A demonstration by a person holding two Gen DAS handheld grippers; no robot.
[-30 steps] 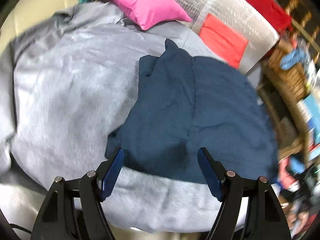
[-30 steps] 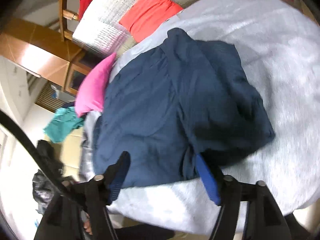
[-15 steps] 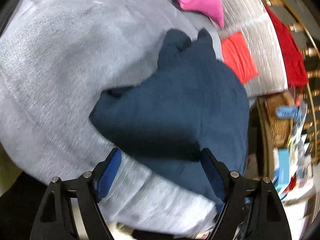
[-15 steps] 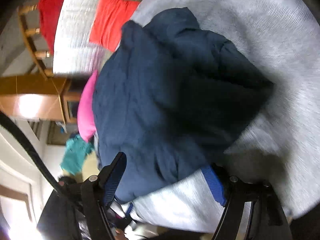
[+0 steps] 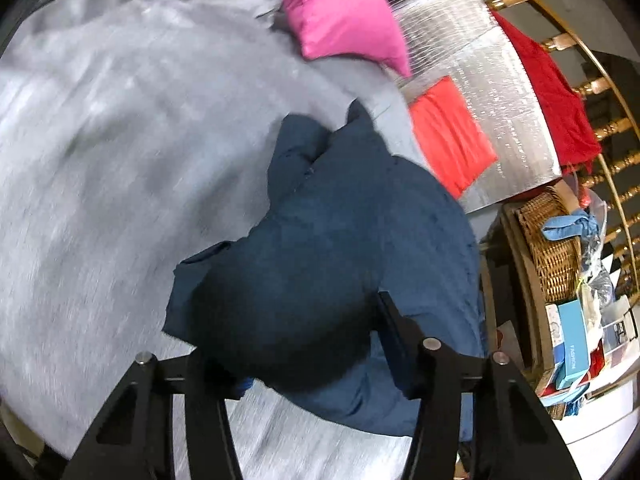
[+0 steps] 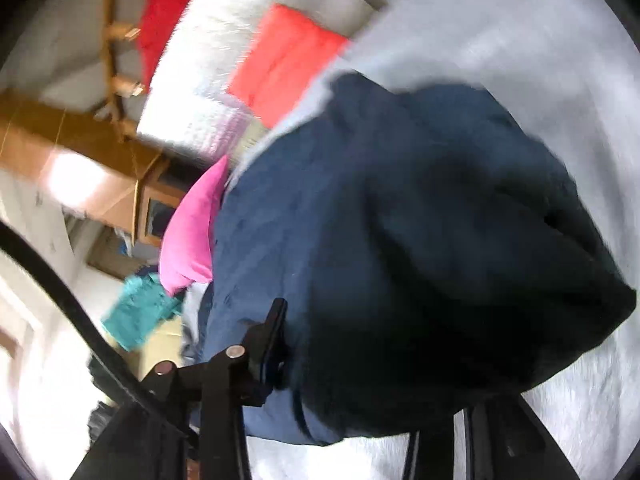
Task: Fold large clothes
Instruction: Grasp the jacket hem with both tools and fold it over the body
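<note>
- Bunching between both claws, the navy garment (image 5: 340, 240) lies on the grey blanket (image 5: 120, 140).
- Left claw (image 5: 312, 344) has just been closing, pinching its near fold.
- Right claw (image 6: 380, 360) has likewise been closing, pinching that garment.

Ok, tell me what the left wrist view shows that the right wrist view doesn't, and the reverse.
Only the left wrist view shows the wicker basket and the teal box at the right edge. Only the right wrist view shows the teal cloth and the wooden cabinet. Both share the navy garment bunched on the grey blanket, the pink pillow, the orange-red cushion and a tool closing round the garment's near edge.
</note>
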